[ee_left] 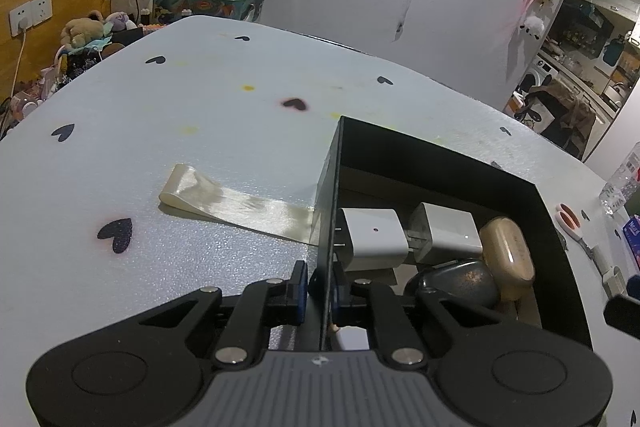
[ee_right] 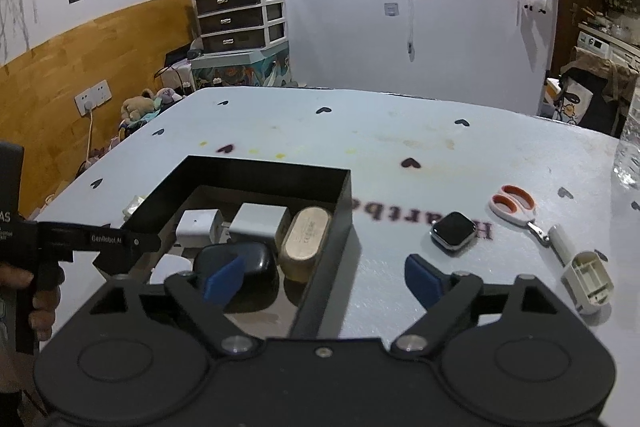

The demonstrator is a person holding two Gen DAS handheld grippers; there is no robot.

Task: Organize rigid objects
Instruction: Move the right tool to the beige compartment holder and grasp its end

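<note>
A black open box [ee_left: 440, 155] [ee_right: 272, 171] stands on the white table. It holds two white chargers [ee_left: 372, 239] [ee_right: 260, 221], a tan oval case [ee_left: 508, 255] [ee_right: 306, 237] and a black oval case [ee_left: 460, 279] [ee_right: 256, 263]. My left gripper [ee_left: 322, 287] is shut on the box's left wall; it shows in the right wrist view [ee_right: 132, 243]. My right gripper [ee_right: 324, 277] is open and empty, hovering over the box's right wall. A smartwatch body [ee_right: 454, 230] lies on the table to the right of the box.
White-and-orange scissors [ee_right: 516, 207] [ee_left: 570, 221] and a white plastic casing [ee_right: 588, 283] lie right of the watch. A strip of clear tape [ee_left: 236, 203] lies left of the box. A clear bottle [ee_right: 628, 147] stands at the table's right edge.
</note>
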